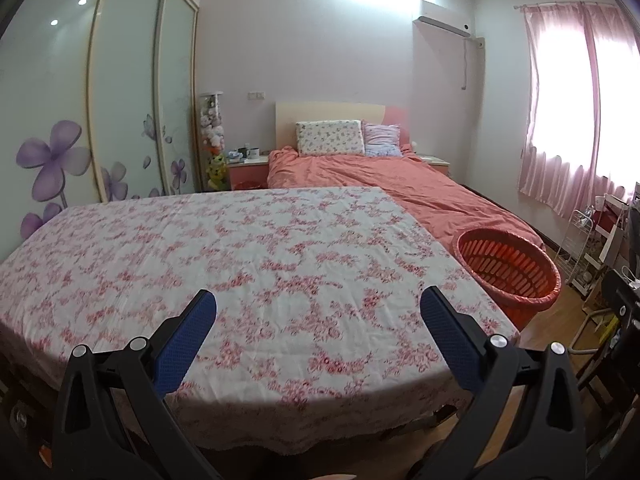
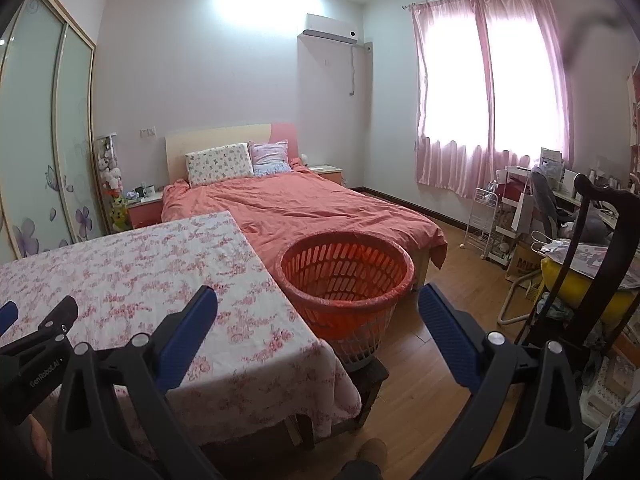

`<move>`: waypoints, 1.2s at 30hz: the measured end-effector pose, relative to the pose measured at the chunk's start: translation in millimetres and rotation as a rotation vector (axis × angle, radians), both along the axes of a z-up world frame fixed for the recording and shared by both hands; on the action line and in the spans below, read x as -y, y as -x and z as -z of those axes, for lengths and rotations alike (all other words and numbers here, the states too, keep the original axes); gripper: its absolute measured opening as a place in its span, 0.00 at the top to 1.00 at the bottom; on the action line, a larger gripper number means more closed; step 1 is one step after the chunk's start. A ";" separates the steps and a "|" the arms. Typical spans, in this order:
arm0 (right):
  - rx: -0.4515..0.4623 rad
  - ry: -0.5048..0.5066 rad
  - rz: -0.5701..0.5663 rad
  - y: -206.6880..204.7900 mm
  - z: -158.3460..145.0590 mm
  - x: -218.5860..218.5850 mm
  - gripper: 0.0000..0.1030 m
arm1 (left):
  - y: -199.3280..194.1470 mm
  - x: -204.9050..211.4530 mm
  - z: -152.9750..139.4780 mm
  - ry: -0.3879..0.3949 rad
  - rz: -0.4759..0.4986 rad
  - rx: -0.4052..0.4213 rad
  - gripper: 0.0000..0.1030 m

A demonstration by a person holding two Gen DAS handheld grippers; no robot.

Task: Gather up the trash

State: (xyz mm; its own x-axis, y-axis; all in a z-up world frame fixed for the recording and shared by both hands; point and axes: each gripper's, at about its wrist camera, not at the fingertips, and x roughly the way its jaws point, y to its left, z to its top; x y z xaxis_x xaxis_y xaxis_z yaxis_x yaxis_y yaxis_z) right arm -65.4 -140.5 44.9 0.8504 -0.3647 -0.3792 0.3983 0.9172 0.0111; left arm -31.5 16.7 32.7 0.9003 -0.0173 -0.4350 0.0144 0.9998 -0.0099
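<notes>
Left gripper (image 1: 318, 312): blue-padded black fingers (image 1: 188, 344) spread wide, nothing between them, held above the near edge of the table draped in a white cloth with pink flower print (image 1: 256, 256). Right gripper (image 2: 318, 312): same blue pads (image 2: 448, 340) parted wide, empty, poised off the table's right corner, over the wooden plank floor (image 2: 432, 364).

Round orange slatted plastic basket (image 2: 348, 280) just beside the table's right edge, raised on a dark stool partly hidden under it; no trash to be made out inside it or on the cloth. Beyond the table and touching its far end, a bed with a salmon-coloured quilt (image 2: 304, 208) and two patterned pillows against the headboard.

Only from the left wrist: the whole tabletop, bare across its width, and left of the table the frosted sliding wardrobe doors with purple painted flowers (image 1: 52, 160); the basket (image 1: 508, 268) cut to a rim at the table's right.

Only from the right wrist: the basket's full depth, its pale lower part, and the left gripper's black body (image 2: 36, 356) over the table's near left. Right of the table, well apart, pink curtains (image 2: 488, 96) over a bright window, a white wire rack and a cluttered desk with a dark chair.
</notes>
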 end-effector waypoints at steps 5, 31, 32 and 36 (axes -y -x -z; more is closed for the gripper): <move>-0.013 0.017 0.016 -0.3 4.2 -5.3 0.05 | 4.1 -2.3 4.7 -0.006 -0.013 -0.011 0.02; -0.105 0.019 0.125 -23.1 35.1 5.1 0.05 | -2.5 -2.4 19.4 -0.056 -0.087 -0.046 0.02; -0.106 0.019 0.126 -23.7 35.7 4.8 0.05 | -2.3 -2.6 19.8 -0.055 -0.088 -0.048 0.02; -0.111 0.024 0.139 -24.5 36.7 4.4 0.05 | -2.0 -2.0 20.5 -0.056 -0.091 -0.052 0.02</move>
State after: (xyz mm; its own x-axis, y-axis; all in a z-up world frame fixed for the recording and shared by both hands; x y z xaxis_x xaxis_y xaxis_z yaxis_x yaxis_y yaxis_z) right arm -40.9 -144.9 8.2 0.7446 -0.4859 -0.4577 0.5189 0.8526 -0.0611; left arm -29.5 18.7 12.1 0.8733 0.0889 -0.4790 -0.0753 0.9960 0.0477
